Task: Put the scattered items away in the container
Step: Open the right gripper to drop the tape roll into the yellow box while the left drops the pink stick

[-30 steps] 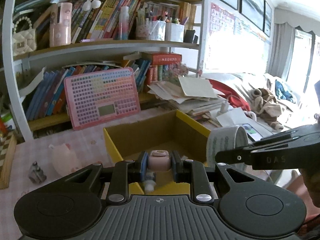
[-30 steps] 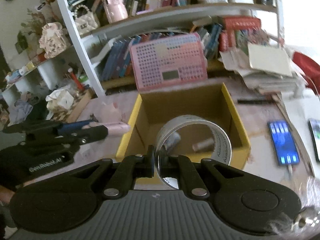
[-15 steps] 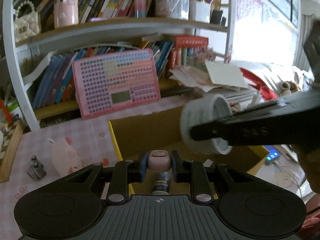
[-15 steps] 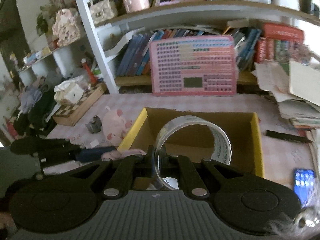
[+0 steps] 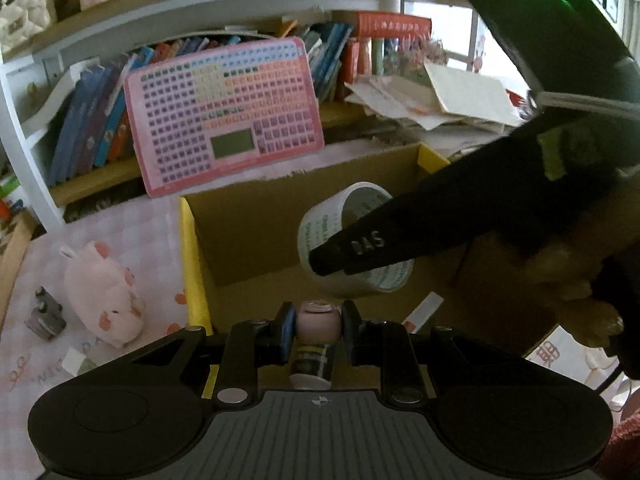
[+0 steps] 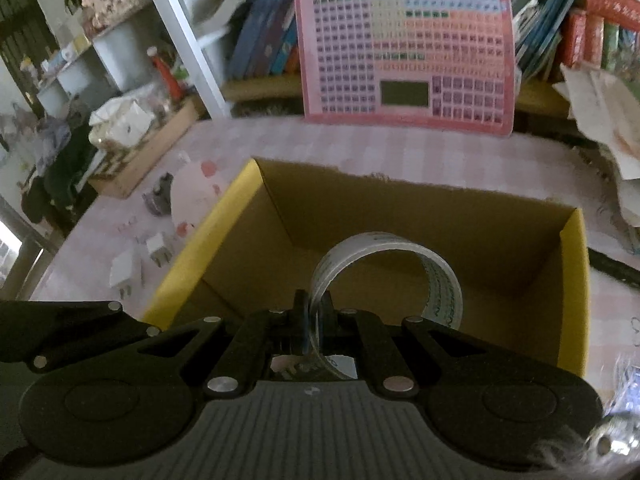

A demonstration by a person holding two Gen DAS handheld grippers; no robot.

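Observation:
The cardboard box [image 5: 192, 264] with yellow outer sides stands open on the pink checked tablecloth. Over its near left corner my left gripper [image 5: 317, 320] is shut on a small pink tube [image 5: 318, 322], seen end-on. A small bottle [image 5: 312, 364] lies inside the box below it. My right gripper [image 6: 314, 314] is shut on the wall of a clear tape roll [image 6: 384, 250], which hangs inside the box [image 6: 576, 280] opening. In the left wrist view the same tape roll [image 5: 352, 240] hangs over the box, with the right gripper's dark finger [image 5: 360, 248] crossing it.
A pink plush pig [image 5: 104, 292] and a small grey object [image 5: 44, 314] lie left of the box. Two white plugs [image 6: 160, 248] sit on the cloth near the box's left side. A pink keyboard toy [image 6: 404, 56] leans against the bookshelf behind. A phone [image 6: 628, 384] lies at the right.
Both grippers have come forward and down over the box, each keeping its hold. The tape roll has swung from the right to the middle of the left wrist view, lower into the box.

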